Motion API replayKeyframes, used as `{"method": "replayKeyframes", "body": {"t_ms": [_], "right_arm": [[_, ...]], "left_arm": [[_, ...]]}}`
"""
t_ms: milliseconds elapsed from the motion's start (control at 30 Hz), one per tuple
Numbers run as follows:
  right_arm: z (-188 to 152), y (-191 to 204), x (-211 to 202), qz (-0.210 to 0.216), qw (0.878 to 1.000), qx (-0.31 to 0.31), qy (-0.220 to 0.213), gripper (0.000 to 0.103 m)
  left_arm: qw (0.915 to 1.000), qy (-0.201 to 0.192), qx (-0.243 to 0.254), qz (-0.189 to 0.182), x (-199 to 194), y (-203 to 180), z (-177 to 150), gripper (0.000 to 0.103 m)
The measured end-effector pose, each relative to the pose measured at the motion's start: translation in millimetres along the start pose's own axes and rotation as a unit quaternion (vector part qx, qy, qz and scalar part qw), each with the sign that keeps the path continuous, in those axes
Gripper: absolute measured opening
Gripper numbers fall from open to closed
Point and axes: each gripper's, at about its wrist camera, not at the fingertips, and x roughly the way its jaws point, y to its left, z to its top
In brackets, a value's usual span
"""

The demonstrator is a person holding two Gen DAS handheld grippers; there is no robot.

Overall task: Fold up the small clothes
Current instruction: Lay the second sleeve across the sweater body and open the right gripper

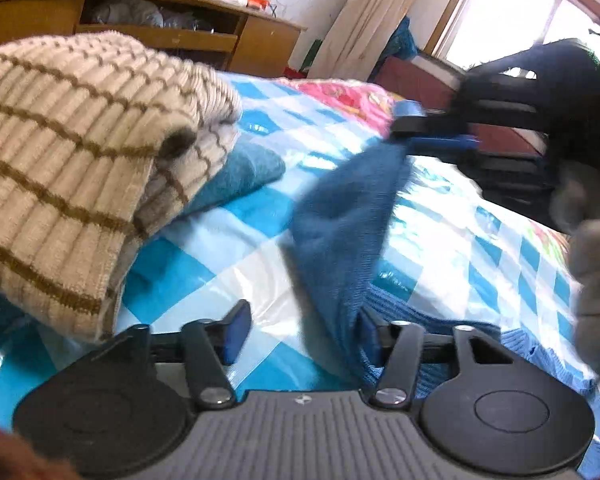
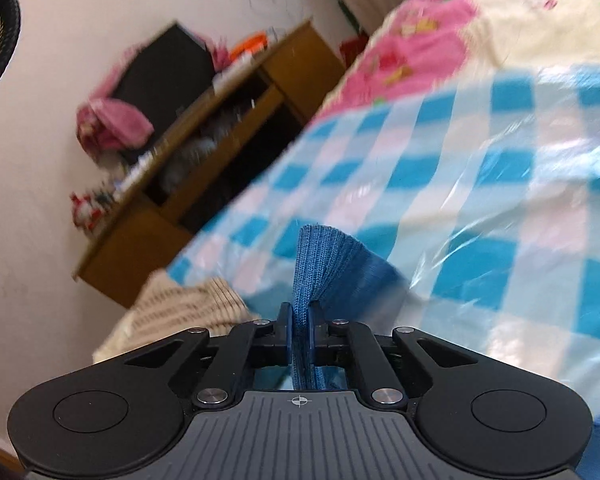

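A blue knit garment (image 1: pixel 346 224) hangs lifted above the blue-and-white checkered sheet (image 1: pixel 204 248). My right gripper (image 2: pixel 299 320) is shut on a ribbed edge of it (image 2: pixel 324 264); in the left wrist view that gripper (image 1: pixel 432 132) holds the cloth's top corner at the upper right. My left gripper (image 1: pixel 304 332) is open low over the sheet, its right finger (image 1: pixel 370 334) against the hanging cloth, its left finger (image 1: pixel 236 332) free.
A folded cream sweater with brown stripes (image 1: pixel 76 168) lies on a teal garment (image 1: pixel 244 172) at the left. A wooden desk (image 1: pixel 148 28) stands behind the bed. A floral quilt (image 2: pixel 440 40) covers the far bed. A window (image 1: pixel 532 20) is at the right.
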Motion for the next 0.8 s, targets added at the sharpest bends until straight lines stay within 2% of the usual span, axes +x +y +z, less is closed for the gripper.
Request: {"method": "replayKeyframes", "body": {"t_ms": [167,433,667,800], "right_arm": [[2,-20,-71,-0.014,0.998,0.034,-0.054,0.008],[-7,-58,-207,-0.038,0.985,0.067,-0.156,0.007],[-58,-116,-308,-0.111,0.961,0.106,-0.232,0.008],[-108,-161,-329,-0.175,0.948,0.147,-0.224,0.008]], "left_arm": [[0.999,-0.018,0.023,-0.032,-10,-13,-2,0.073],[0.9901,-0.021,0.111,-0.084,-20,-62,-10,0.079],[0.9718,-0.022,0.204,-0.117,-37,-109,-26,0.083],[0.9632,0.007,0.242,-0.117,-34,-123,-41,0.083]]}}
